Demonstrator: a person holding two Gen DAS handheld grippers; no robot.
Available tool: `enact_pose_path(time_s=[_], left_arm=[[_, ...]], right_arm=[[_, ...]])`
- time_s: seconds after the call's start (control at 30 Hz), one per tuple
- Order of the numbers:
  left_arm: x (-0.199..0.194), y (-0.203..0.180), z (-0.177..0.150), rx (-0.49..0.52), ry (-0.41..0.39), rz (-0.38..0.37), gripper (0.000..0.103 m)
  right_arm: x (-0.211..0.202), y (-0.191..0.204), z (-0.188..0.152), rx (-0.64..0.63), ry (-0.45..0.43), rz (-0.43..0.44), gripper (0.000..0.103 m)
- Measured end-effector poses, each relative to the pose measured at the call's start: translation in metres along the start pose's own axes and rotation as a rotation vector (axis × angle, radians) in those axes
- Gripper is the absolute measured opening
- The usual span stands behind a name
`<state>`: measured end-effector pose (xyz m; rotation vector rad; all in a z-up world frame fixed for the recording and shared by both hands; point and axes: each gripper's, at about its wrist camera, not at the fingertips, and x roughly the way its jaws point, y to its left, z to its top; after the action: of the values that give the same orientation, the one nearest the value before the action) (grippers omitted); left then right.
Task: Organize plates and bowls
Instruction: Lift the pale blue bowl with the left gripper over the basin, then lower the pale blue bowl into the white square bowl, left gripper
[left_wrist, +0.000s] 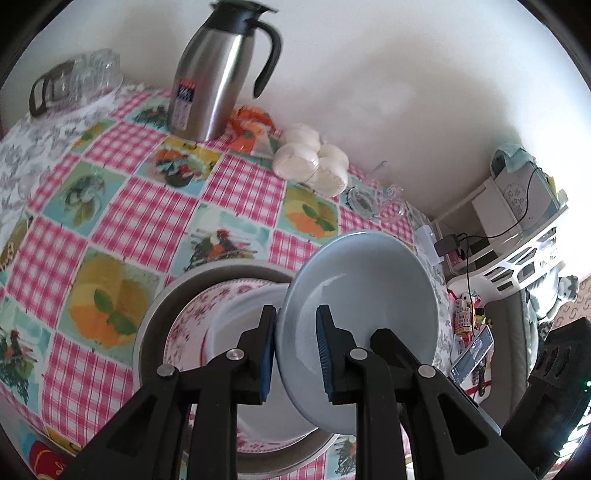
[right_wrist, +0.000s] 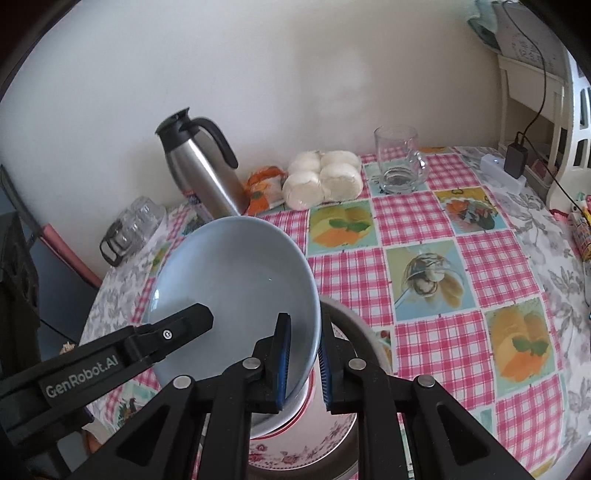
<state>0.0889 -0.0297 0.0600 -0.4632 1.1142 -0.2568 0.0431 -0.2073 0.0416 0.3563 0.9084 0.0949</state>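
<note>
A pale blue bowl hangs tilted above a stack, held by both grippers at opposite rims. My left gripper is shut on its rim, one pad inside and one outside. My right gripper is shut on the other rim in the same way. A finger of the left gripper shows inside the bowl in the right wrist view. Below lies a floral plate in a grey metal pan, with a white bowl on the plate.
On the checked tablecloth stand a steel thermos jug, a bag of white buns and a glass mug. Upturned glasses sit at the far corner. A charger and power strip lie by the right edge.
</note>
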Motion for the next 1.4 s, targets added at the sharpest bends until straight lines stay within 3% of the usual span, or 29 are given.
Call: enact_pose_path(time_s=[0.43, 0.87, 1.17, 1.23, 1.3, 1.4], left_arm=[[0.0, 0.019, -0.009, -0.05, 0.03, -0.003, 0.021], [-0.004, 0.024, -0.008, -0.077, 0.013, 0.011, 0.021], [-0.007, 0.022, -0.007, -0.064, 0.0, 0.027, 0.021], [-0.009, 0.019, -0.008, -0.045, -0.012, 0.043, 0.024], [-0.012, 0.018, -0.009, -0.035, -0.023, 0.061, 0.03], [-0.02, 0.017, -0.01, -0.02, -0.054, 0.078, 0.049]], right_arm=[[0.016, 0.014, -0.014, -0.056, 0.077, -0.046, 0.02], [0.013, 0.022, -0.015, -0.117, 0.053, -0.113, 0.021], [0.011, 0.021, -0.015, -0.117, 0.047, -0.108, 0.021], [0.01, 0.019, -0.014, -0.106, 0.039, -0.111, 0.031], [0.008, 0.017, -0.014, -0.093, 0.032, -0.115, 0.058], [0.005, 0.015, -0.014, -0.086, 0.02, -0.106, 0.064]])
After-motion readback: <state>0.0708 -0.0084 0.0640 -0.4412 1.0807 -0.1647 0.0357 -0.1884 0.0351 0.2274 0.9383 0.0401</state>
